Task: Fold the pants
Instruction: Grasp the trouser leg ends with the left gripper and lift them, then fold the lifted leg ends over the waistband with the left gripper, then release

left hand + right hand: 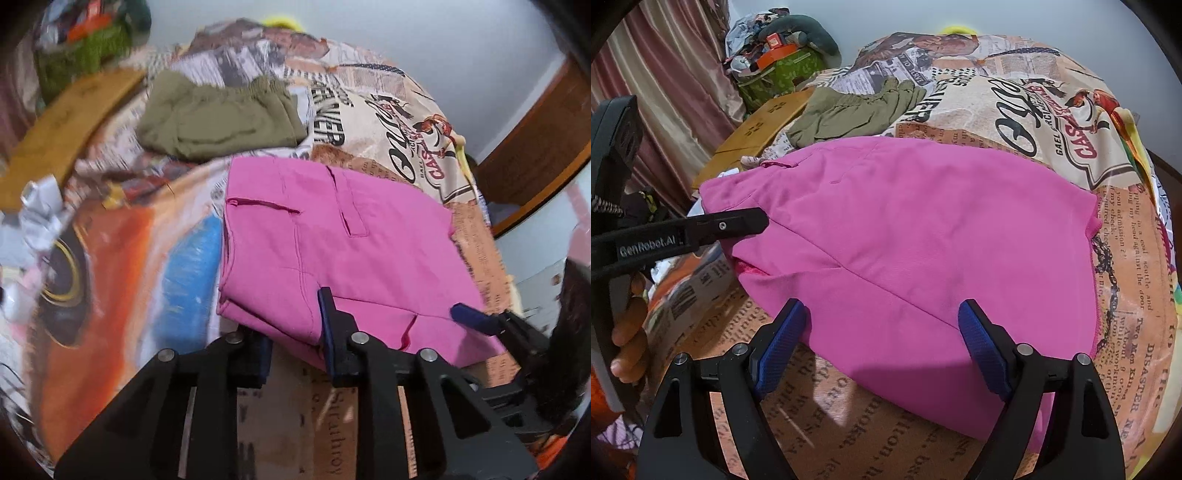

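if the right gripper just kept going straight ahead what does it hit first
Most likely the pink pants: the right gripper is open, its fingertips at the near folded edge. Beyond lie the printed bedcover and the olive garment.

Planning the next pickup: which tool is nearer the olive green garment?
Left. The left tool sits at the pink pants' near-left edge, the side the olive green garment lies toward; the right tool sits farther right.

"GenRobot.AI" on the left gripper's (764, 221) black arm; "CAS", "GAEL", "DISASTER", "Two Men", "Strathroy" printed on the newspaper-print bedsheet (1004, 122), toward its right and near edges
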`<action>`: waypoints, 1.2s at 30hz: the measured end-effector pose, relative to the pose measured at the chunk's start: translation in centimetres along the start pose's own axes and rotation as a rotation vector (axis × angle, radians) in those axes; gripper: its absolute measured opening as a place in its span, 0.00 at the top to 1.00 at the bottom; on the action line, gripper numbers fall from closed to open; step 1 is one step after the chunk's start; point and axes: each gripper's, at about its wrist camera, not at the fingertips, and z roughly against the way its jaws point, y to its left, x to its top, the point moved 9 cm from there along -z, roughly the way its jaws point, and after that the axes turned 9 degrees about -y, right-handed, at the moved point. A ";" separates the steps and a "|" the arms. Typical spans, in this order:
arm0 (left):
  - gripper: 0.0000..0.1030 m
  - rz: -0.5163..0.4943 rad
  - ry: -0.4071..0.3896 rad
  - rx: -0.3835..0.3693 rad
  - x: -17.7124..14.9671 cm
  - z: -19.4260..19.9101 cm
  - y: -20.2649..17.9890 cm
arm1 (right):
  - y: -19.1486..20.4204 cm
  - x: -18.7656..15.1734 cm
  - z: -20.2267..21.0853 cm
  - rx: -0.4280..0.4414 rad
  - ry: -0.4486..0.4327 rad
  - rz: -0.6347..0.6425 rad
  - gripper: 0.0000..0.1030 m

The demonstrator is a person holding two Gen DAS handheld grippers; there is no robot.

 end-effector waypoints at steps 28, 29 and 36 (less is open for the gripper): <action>0.84 -0.316 -0.265 0.055 5.2 7.0 -6.3 | -6.5 -3.5 3.1 -0.076 -0.015 -0.179 0.18; 0.84 -0.323 -0.262 0.038 5.2 7.0 -6.9 | -6.5 -3.5 3.1 -0.075 -0.017 -0.180 0.18; 0.84 -0.338 -0.126 -0.176 3.7 5.0 -12.3 | -6.4 -3.5 3.1 -0.068 -0.026 -0.189 0.18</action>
